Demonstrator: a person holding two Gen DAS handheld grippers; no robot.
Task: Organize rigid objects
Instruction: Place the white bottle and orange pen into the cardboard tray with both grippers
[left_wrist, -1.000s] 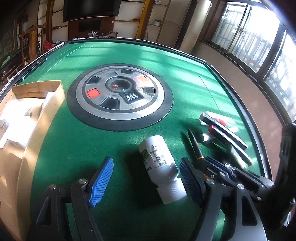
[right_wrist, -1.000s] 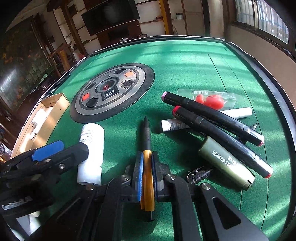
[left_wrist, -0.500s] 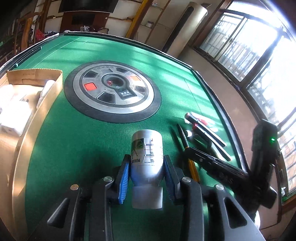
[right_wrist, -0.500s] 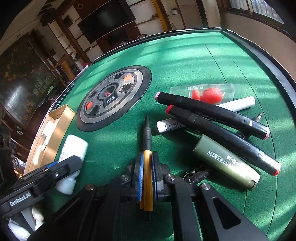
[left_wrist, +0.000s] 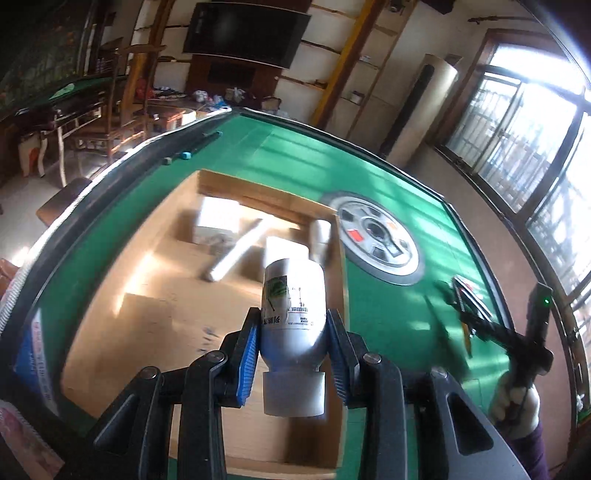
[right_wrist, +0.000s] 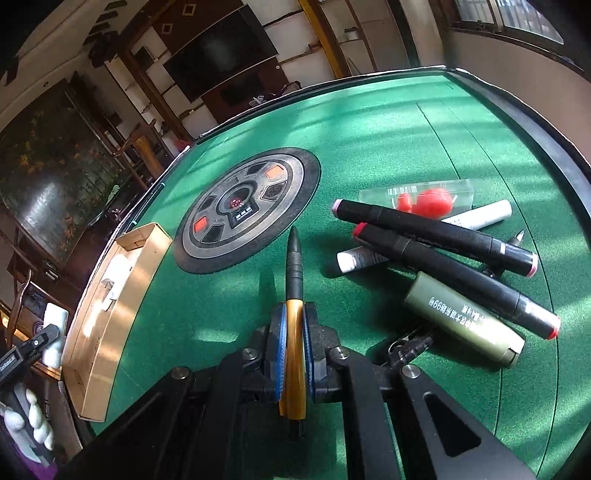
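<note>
Left gripper: clamped on the white bottle, the blue pads pressed against both sides of the body; the jaws were closing within the last second, with the bottle between them.
White bottle: held off the surface, cap end toward the camera, green-and-white label facing up; it is seen above the cardboard box, close to the box's right wall.
Cardboard box: lying open on the left part of the green table; a white carton, a white tube and another white container are seen inside, blurred.
Right gripper: clenched on the pen, the pads pressed to its orange barrel.
Pen: black tip pointing away from the camera, toward the round centre panel of the table; whether the tip rests on the felt cannot be told.
Loose items to the right of the pen: two black markers lying crossed over a white marker; an olive-green cylinder just beside them on the near side; a clear case with red pieces on the far side.
Person: a hand with a purple sleeve is seen at the right edge of the left wrist view, holding the right gripper's handle.
</note>
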